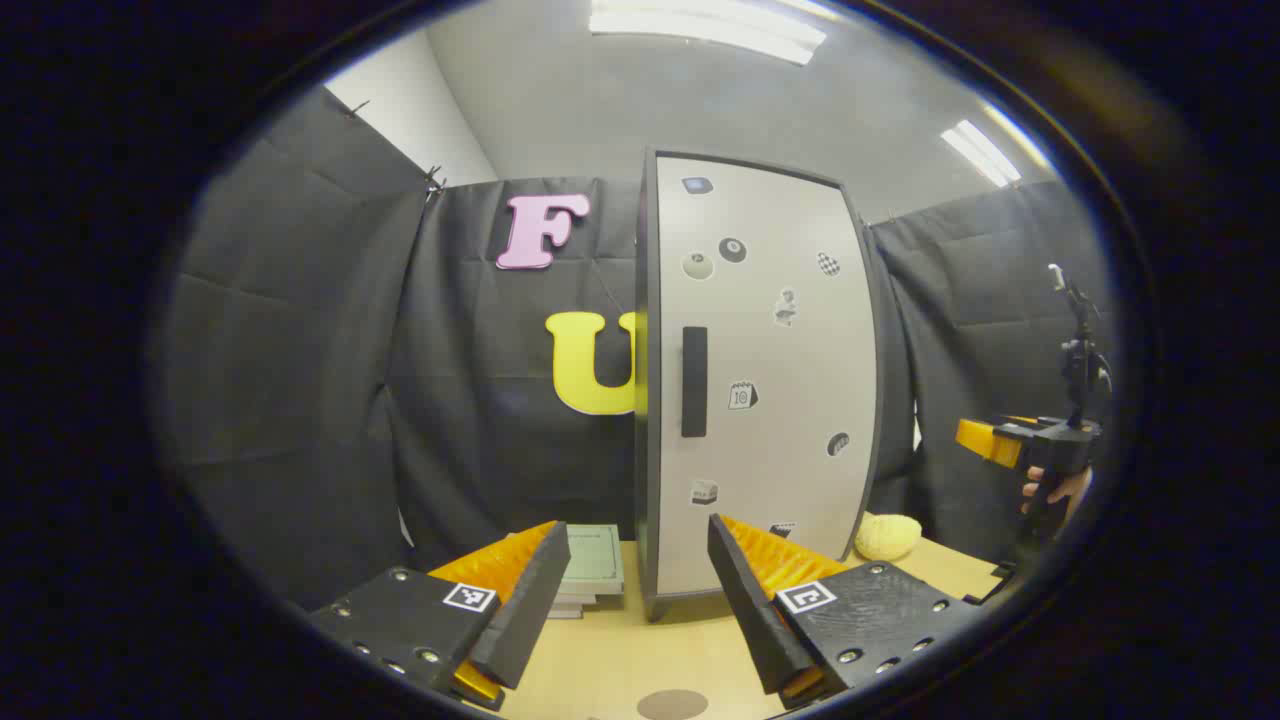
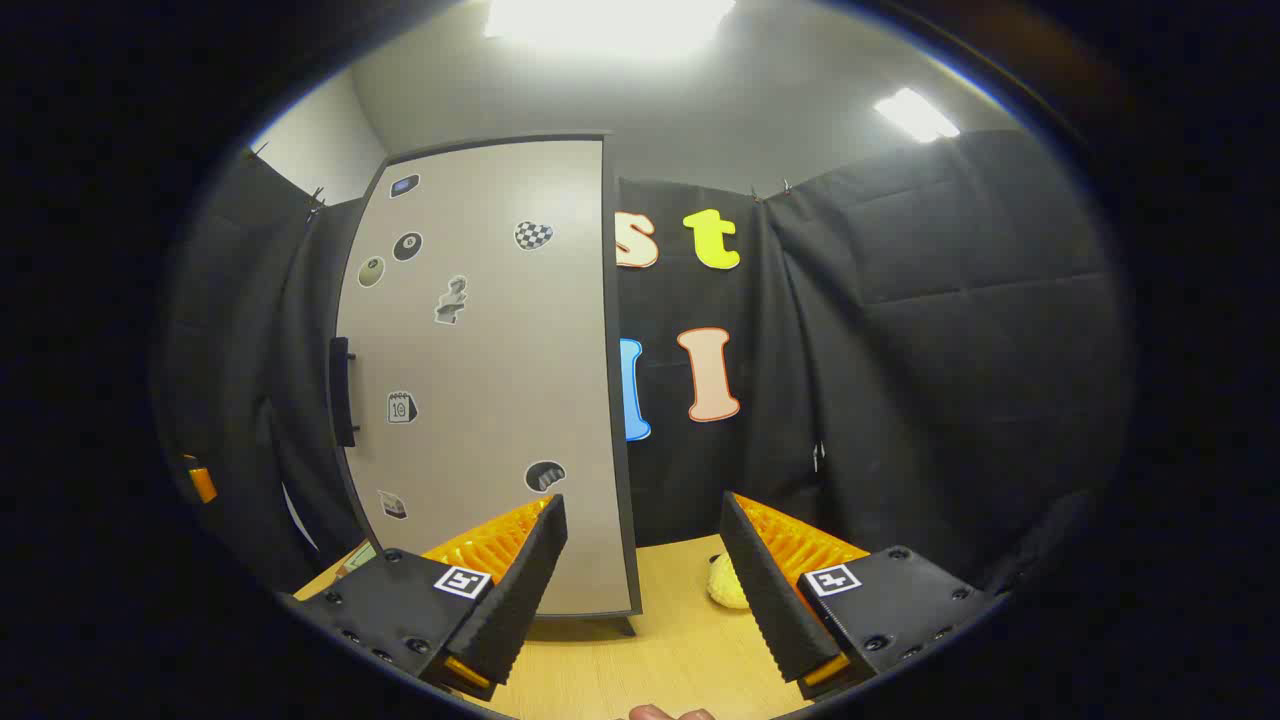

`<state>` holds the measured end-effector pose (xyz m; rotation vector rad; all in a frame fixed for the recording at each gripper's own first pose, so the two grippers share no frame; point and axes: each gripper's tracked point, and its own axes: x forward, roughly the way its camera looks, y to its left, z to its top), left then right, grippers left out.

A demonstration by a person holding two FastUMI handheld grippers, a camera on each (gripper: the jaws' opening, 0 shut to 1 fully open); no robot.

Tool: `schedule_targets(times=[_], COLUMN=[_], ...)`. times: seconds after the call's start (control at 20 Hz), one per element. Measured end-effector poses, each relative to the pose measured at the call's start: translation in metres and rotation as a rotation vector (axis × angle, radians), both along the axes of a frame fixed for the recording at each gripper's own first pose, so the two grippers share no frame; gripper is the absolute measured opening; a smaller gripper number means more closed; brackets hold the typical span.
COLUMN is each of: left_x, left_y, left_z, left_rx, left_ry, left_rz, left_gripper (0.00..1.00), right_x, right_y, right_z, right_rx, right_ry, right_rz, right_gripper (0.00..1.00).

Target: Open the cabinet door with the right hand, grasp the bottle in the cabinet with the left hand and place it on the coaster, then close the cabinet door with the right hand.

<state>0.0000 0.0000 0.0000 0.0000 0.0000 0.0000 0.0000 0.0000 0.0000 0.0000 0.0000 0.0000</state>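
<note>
The cabinet (image 1: 760, 380) stands upright on the table, its pale door (image 2: 480, 380) covered in small stickers and closed, so its inside is hidden. A black vertical handle (image 1: 694, 381) sits near the door's left edge (image 2: 343, 392). My left gripper (image 1: 640, 610) is open and empty, a short way in front of the door's lower part. A round brown coaster (image 1: 672, 704) lies on the table just below it. My right gripper (image 2: 645, 590) is open and empty, facing the door's right edge; in the left gripper view it is held by a hand at the far right (image 1: 1000, 440).
A stack of books (image 1: 592, 562) lies on the wooden table (image 1: 610, 660) left of the cabinet. A yellow plush object (image 1: 886, 537) rests at the cabinet's right (image 2: 725, 585). Black cloth walls close in the booth.
</note>
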Motion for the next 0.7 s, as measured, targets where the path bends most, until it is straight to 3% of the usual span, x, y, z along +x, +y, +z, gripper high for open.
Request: schedule_targets(times=[0.7], left_x=[-0.011], left_y=[0.007], left_z=[-0.016], left_rx=[0.009], left_ry=[0.016], left_rz=[0.024], left_gripper=[0.86], right_x=[0.001], right_y=[0.012], right_z=[-0.006], right_rx=[-0.004], right_ry=[0.027], right_rz=[0.048], right_gripper=[0.98])
